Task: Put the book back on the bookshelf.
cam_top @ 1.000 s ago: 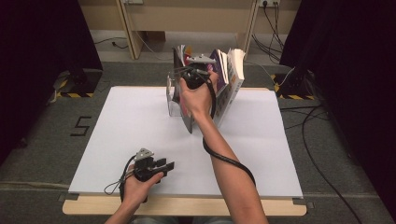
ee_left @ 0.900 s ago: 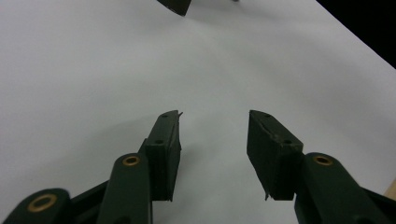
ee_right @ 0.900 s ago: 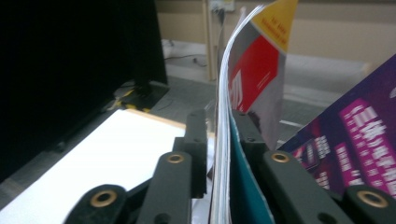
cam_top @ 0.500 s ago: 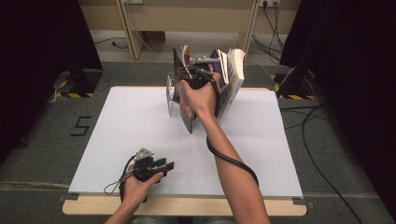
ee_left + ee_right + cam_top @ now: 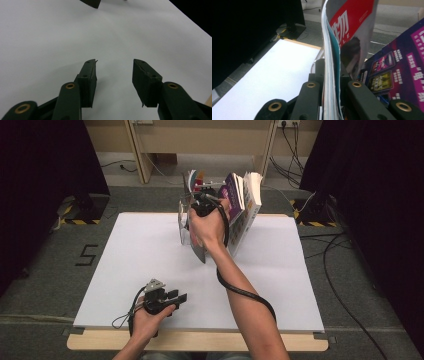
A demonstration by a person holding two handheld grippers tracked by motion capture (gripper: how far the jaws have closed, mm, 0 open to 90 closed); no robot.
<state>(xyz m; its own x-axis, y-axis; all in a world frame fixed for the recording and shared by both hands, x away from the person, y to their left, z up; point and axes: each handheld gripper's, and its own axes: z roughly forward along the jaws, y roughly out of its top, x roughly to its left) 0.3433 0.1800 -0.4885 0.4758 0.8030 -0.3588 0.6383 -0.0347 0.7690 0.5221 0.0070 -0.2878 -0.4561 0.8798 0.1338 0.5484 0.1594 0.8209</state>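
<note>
Right tongs have just closed, pinching magazine edge.

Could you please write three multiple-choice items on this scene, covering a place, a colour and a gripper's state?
1. Where does the left gripper sit?
A. near edge of the white table
B. inside the rack
C. on the floor

2. What colour is the band on the thin magazine between the right gripper's jaws?
A. green
B. red
C. yellow

3. How are the left gripper's jaws?
A. shut on a book
B. shut with nothing between
C. open, nothing between

A: high view shows it there. B: red band in the right gripper view. C: gap over bare table.
</note>
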